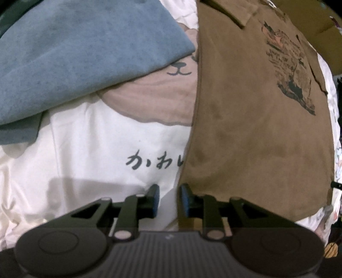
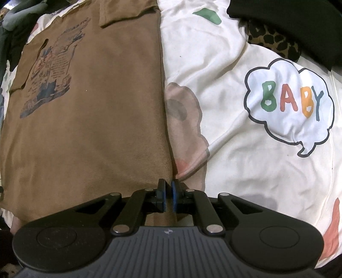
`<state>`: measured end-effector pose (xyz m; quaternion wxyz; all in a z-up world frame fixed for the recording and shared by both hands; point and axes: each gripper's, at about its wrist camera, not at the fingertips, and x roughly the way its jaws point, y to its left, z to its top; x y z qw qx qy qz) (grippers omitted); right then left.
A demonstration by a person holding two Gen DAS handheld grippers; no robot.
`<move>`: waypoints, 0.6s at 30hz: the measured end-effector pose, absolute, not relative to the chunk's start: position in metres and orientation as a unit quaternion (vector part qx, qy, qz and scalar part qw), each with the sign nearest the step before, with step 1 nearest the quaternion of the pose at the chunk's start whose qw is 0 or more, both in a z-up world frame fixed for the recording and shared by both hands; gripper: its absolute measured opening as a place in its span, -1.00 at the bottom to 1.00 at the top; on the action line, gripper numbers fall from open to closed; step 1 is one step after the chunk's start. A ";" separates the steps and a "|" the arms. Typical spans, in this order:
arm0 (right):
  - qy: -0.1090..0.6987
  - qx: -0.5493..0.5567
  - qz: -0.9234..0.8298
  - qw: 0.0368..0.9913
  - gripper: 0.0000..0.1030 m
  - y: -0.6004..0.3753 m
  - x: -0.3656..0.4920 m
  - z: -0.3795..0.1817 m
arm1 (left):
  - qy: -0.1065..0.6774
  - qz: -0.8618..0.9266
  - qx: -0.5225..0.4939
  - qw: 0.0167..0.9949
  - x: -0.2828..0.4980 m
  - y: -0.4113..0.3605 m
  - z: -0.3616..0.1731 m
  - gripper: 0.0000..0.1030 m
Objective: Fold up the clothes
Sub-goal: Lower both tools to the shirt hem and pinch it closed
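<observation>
A brown collared shirt (image 1: pixel 245 107) with a dark printed picture (image 1: pixel 292 70) lies flat on a white printed bedsheet (image 1: pixel 85 160). My left gripper (image 1: pixel 170 196) points down at the shirt's near left edge. Its jaws stand narrowly apart, the right pad on the brown cloth and bunched fabric between them. In the right wrist view the same shirt (image 2: pixel 96 117) fills the left half. My right gripper (image 2: pixel 168 194) is shut on the shirt's near right edge, with a sliver of brown cloth between the blue pads.
A blue garment (image 1: pixel 74 53) lies piled at the upper left, beside the shirt. The sheet (image 2: pixel 256 181) spreads to the right with a "BABY" speech bubble (image 2: pixel 290 100). Leopard-print fabric (image 2: pixel 271 36) and black cloth (image 2: pixel 288 12) sit at the far right. A cardboard box (image 1: pixel 310 17) stands beyond the shirt.
</observation>
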<state>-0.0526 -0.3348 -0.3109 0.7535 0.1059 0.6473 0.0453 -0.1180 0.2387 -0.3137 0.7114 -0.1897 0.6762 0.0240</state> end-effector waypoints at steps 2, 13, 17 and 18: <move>0.645 0.108 0.047 0.755 -0.89 -0.337 -0.052 -0.309 | 0.675 0.019 -0.188 0.713 -0.118 0.236 -0.310 -0.58; 0.650 0.112 0.044 0.750 -0.89 -0.338 -0.050 -0.312 | 0.690 0.000 -0.179 0.701 -0.120 0.219 -0.316 -0.31; 0.658 0.121 0.038 0.743 -0.81 -0.341 -0.053 -0.317 | 0.693 -0.012 -0.188 0.696 -0.118 0.211 -0.323 -0.14; 0.660 0.124 0.037 0.740 -0.74 -0.342 -0.054 -0.319 | 0.696 -0.013 -0.185 0.693 -0.117 0.208 -0.326 -0.14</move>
